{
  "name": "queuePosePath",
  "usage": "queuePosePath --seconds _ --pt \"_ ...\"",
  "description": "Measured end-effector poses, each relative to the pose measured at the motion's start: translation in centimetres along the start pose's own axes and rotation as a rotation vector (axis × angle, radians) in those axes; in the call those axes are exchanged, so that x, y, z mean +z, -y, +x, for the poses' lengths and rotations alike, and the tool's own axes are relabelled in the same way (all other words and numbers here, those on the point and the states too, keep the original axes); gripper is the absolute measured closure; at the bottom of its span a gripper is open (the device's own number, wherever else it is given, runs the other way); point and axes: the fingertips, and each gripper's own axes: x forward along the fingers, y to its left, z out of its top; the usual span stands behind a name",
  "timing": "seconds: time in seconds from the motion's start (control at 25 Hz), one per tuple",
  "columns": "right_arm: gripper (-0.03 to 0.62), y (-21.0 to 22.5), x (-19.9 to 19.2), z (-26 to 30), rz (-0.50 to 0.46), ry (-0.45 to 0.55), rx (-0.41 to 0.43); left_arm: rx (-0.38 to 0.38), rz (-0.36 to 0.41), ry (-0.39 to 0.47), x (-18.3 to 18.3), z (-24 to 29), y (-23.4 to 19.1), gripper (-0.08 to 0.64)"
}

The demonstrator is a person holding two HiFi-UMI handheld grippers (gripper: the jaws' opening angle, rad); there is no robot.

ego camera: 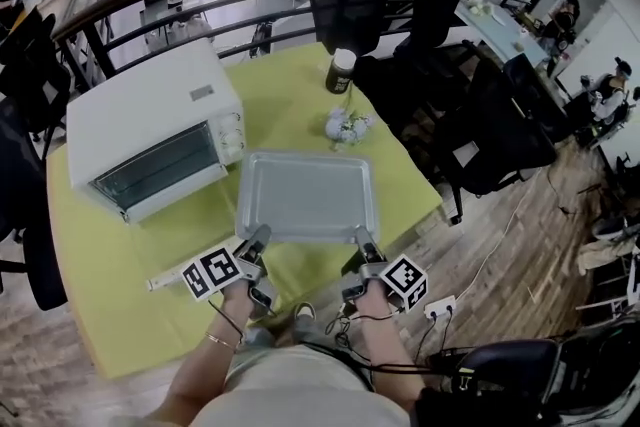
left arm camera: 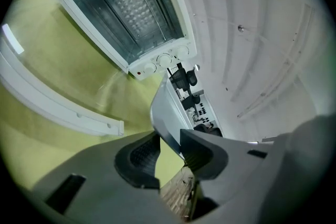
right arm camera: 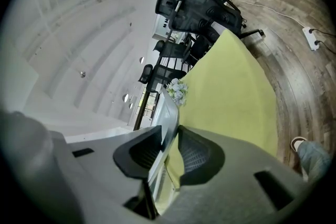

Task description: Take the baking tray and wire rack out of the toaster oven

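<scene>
Head view: the baking tray is out of the toaster oven, level over the yellow counter just right of the oven, with the left tool and right tool each on a near corner; left gripper view: that tool's clamped on the tray's rim, oven door open beyond; right gripper view: same deal, pads pinching the rim. So I'd call this the tray-carry step; next it needs setting flat, clear of the flowers, letting go, then going in for the wire rack, which I can't really make out.
</scene>
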Motion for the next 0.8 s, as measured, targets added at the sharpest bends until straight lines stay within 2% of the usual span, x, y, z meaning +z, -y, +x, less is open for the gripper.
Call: queuePosePath --seconds 0.36,0.8 --pt "0.500 2.7 4.2 -0.8 0.014 0.022 -0.014 0.007 -0.004 -0.028 -3.2 3.6 1.2 0.449" --pt "0.499 5.2 5.7 0.7 0.020 -0.049 -0.043 0.056 -0.030 0.004 -4.8 5.6 0.3 0.449"
